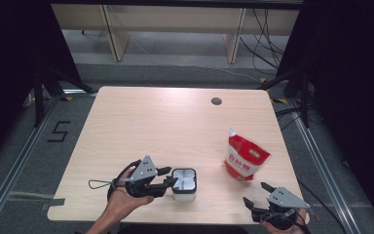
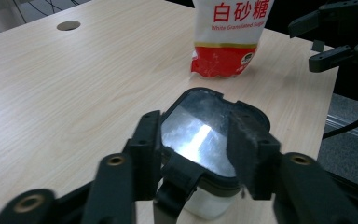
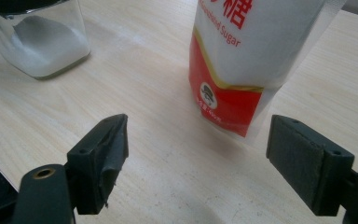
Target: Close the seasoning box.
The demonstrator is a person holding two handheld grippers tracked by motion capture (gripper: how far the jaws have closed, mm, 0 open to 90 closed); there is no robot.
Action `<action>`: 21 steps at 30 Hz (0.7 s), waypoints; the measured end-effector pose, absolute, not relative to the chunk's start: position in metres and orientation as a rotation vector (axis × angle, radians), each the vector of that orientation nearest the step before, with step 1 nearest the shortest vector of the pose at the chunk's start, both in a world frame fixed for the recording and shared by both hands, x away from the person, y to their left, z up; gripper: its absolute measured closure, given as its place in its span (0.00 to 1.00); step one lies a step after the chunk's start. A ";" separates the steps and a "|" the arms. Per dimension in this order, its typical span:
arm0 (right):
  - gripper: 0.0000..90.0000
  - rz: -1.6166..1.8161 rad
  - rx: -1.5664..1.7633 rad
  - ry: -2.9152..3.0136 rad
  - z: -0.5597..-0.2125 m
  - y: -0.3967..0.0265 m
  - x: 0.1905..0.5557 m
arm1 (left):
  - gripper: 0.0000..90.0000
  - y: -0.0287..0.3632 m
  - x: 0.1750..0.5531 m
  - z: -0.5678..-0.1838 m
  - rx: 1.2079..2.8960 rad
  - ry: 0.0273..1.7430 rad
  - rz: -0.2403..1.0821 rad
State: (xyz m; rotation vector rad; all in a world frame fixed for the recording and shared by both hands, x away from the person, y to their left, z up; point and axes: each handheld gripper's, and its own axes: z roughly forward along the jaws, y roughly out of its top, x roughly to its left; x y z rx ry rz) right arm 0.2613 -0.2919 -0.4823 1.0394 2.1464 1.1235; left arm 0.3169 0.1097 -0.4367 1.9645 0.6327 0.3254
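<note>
The left gripper's point(image 1: 171, 177) fingers point(image 2: 144, 149) are spread part way, one on each side of the jar's point(image 1: 184, 184) black lid point(image 2: 200, 135). They do not squeeze it. There is one jar, see-through, with white powder low inside. It stands near the front edge of the surface point(image 1: 151, 126), a bit left of the middle.

The right gripper's point(image 1: 256, 193) fingers point(image 3: 103, 156) are spread wide with nothing between them. They are at the front right corner.

One red and white bag point(image 1: 245, 158) stands just behind them, near the right edge. It reads "White Granulated Sugar" under three big red Chinese signs. A small round face logo sits low on its red part.

Painted on the floor to the left is a black 5 point(image 1: 58, 131).
</note>
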 end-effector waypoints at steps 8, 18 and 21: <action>0.24 1.111 1.029 2.134 -0.482 -0.292 0.261 | 0.40 0.128 0.310 -0.445 1.987 0.715 0.307; 0.24 1.115 1.094 2.142 -0.483 -0.290 0.258 | 0.30 0.146 0.297 -0.454 1.995 0.747 0.313; 0.23 1.112 1.055 2.131 -0.483 -0.291 0.260 | 0.27 0.149 0.293 -0.459 2.016 0.743 0.327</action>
